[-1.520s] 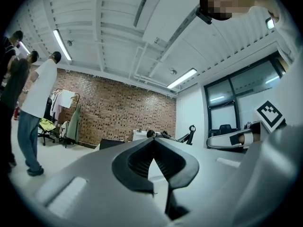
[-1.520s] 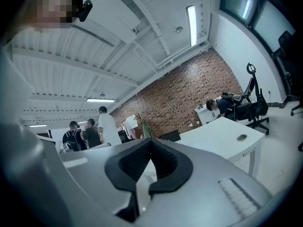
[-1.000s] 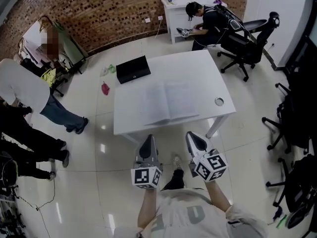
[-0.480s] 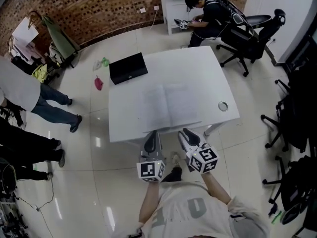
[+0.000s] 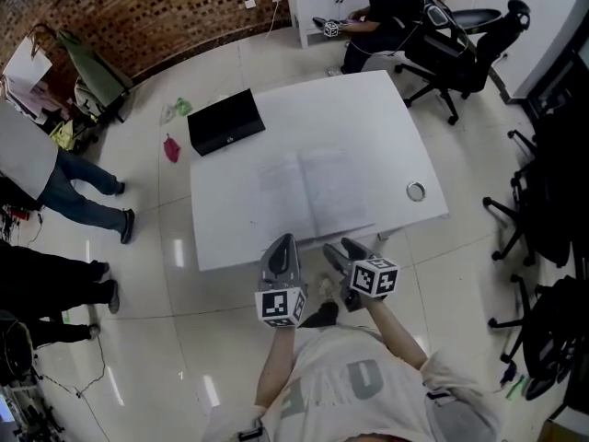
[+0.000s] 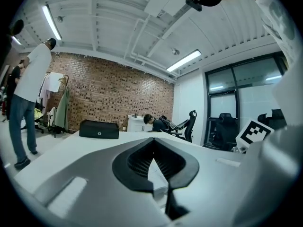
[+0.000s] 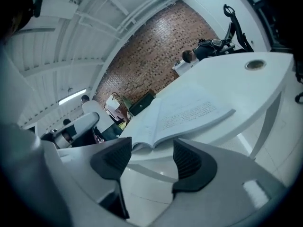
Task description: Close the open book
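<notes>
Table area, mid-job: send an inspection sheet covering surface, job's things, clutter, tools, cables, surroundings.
Surface: white table, mostly bare.
Job's things: book lying open near the front edge.
Clutter: black case at far left corner; ring near right edge.
Tools: left tool shut, empty; right tool open, jaws just been opening, nothing between them; both by the table's front edge.
Cables: nothing seen on the table.
Surroundings: office chair, seated person, standing person, brick wall.

A black case [image 5: 226, 122] lies on the white table [image 5: 363, 118], an office chair [image 5: 460, 53] stands beyond
</notes>
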Tool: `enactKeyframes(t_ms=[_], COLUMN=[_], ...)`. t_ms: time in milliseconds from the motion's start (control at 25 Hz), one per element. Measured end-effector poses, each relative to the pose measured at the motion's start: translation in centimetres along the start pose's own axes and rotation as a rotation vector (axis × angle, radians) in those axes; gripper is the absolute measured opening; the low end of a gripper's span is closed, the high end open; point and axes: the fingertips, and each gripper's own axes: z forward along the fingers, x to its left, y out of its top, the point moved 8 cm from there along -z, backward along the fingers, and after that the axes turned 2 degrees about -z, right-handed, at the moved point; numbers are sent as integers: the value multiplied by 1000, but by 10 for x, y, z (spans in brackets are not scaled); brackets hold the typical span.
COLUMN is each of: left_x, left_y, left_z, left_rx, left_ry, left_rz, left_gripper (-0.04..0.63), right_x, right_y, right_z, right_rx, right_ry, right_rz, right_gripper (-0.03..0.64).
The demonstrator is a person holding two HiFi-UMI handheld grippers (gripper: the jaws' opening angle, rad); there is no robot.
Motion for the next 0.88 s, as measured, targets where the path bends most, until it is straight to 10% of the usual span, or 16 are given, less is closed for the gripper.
enactKeyframes(t_ms=[200, 680, 880], left_x=[3, 13, 16], left_y=[4, 4, 4], left_z=[4, 11, 14], left_rx=[3, 12, 20], left_ry=[-14, -16, -20], left_rz=[41, 35, 38], left_gripper=[15, 15, 15], right_x=[-18, -22, -29], right_y=[-4, 7, 8], right_z=[12, 22, 19], right_rx=[-19, -72, -120], right_ry=[45, 75, 72], right_rz=[225, 391, 677], right_gripper=[273, 264, 295])
